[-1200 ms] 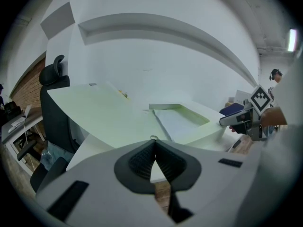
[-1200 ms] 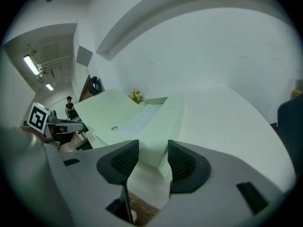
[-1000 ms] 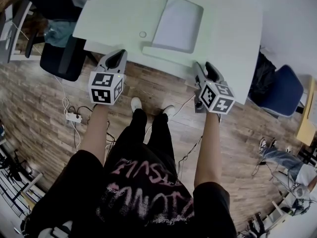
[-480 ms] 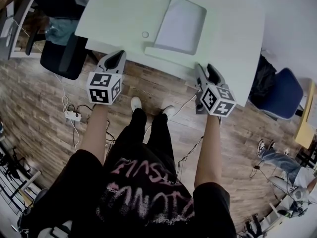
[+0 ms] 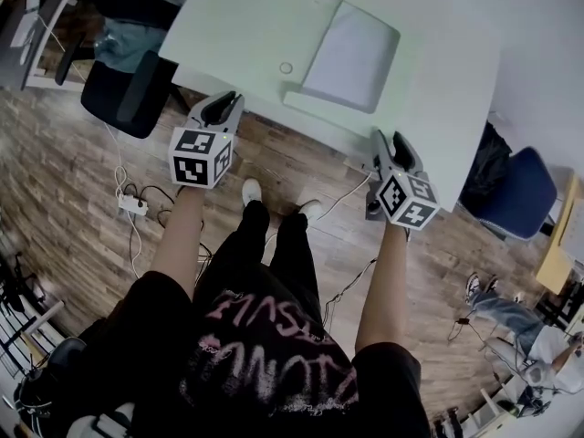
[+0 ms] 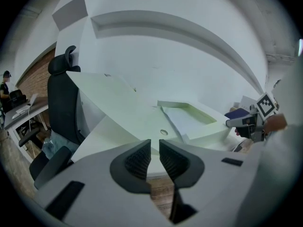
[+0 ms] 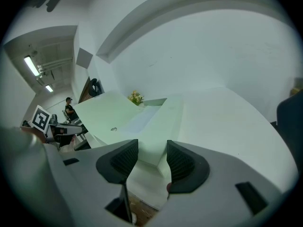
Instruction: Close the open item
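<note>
Little has shifted since a second ago. Both claws hang just off the near edge of the tabletop [image 5: 237, 35] as they did, the view has swung slightly, and the jaws of the left claw [image 5: 222, 108] have just been parting. They stand a narrow slit apart with nothing between them, well short of the task's thing.

Further left, a black chair [image 5: 123, 94] stands by the tabletop's corner. A power strip [image 5: 132, 204] with loose cables lies on the wooden floor near the person's feet, and a step forward could snag there.

Past a small ring [image 5: 286, 67] set in the surface lies the open item [image 5: 351, 57]. It is a shallow white thing in the middle of the tabletop, its pale inside showing and a raised lip [image 5: 324, 106] facing the person. Whether it is a drawer, a lidded case or a tray I cannot tell. That is the first risk: a push the wrong way would likely slide it over the smooth surface instead of shutting it. An off-centre push from the left claw alone would probably skew it.

The right claw [image 5: 394, 144] is spread wider and is also empty, aimed at the item's near right corner from just off the edge. A jaw tip resting over the lip as the thing closes could be pinched.
</note>
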A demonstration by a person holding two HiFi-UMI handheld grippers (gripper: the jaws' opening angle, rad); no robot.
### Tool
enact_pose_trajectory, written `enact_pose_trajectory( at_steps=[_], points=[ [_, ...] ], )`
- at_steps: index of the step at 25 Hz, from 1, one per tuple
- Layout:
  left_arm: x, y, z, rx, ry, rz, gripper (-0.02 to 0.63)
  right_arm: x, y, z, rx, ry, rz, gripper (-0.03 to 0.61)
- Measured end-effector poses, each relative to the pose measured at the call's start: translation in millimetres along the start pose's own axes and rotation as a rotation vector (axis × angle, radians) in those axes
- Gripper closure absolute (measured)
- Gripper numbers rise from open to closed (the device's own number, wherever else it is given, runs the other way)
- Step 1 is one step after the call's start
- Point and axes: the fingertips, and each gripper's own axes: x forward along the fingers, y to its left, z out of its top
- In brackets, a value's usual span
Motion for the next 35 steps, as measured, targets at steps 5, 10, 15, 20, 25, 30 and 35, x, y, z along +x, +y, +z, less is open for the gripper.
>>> enact_pose_trajectory(
  at_steps=[5,10,15,20,25,30,35],
  points=[
    [3,7,-8,-0.033,0.032,-0.017,0.483,-1,5,0,-0.010,-0.004,0.003,0.376],
    [11,10,-5,-0.043,0.040,-0.025,0.433,-3,6,1,-0.015,-0.009,0.004,0.376],
    [18,19,-4,-0.048,0.050,0.006,0.419,-3,7,0,-0.018,-0.013,0.006,0.376],
    [23,22,2,-0.048,0.040,0.012,0.425,-2,6,1,-0.026,-0.017,0.010,0.376],
    [22,21,9,-0.023,0.016,0.026,0.459,-3,6,0,-0.028,-0.018,0.013,0.376],
    [17,24,18,-0.027,-0.011,0.046,0.505,-4,6,1,-0.028,-0.019,0.017,0.374],
    [17,19,20,-0.010,-0.016,0.046,0.532,-2,6,1,-0.028,-0.020,0.025,0.373]
  ],
)
